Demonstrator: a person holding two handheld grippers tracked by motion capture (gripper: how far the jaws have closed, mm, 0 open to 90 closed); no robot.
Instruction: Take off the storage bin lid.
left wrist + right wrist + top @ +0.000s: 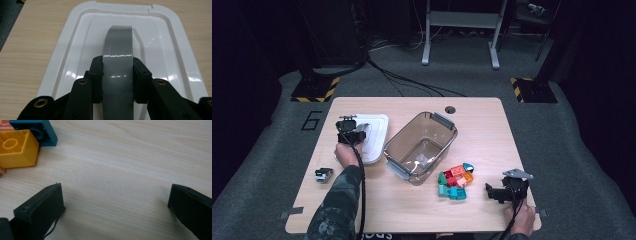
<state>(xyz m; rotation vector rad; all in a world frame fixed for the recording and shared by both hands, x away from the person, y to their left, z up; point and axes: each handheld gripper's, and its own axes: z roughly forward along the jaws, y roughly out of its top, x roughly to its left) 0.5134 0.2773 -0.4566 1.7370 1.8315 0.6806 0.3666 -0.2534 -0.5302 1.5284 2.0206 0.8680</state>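
A white bin lid (374, 135) (75, 45) lies flat on the table left of a clear grey plastic bin (422, 147). My left gripper (354, 134) (117, 75) is over the lid, shut on its grey handle (118, 47), which arches up between the jaws. A pile of coloured toy bricks (455, 182) lies right of the bin's near end. My right gripper (492, 192) (113, 197) rests open on the bare wood to the right of the pile; a yellow brick (17, 148) and a blue brick (37, 131) sit ahead on its left.
The bin stands open with nothing but reflections inside. A small black-and-white object (324, 174) lies near the table's left front. A round hole (450, 109) is in the wooden tabletop (482, 130) at the back. Dark floor surrounds the table.
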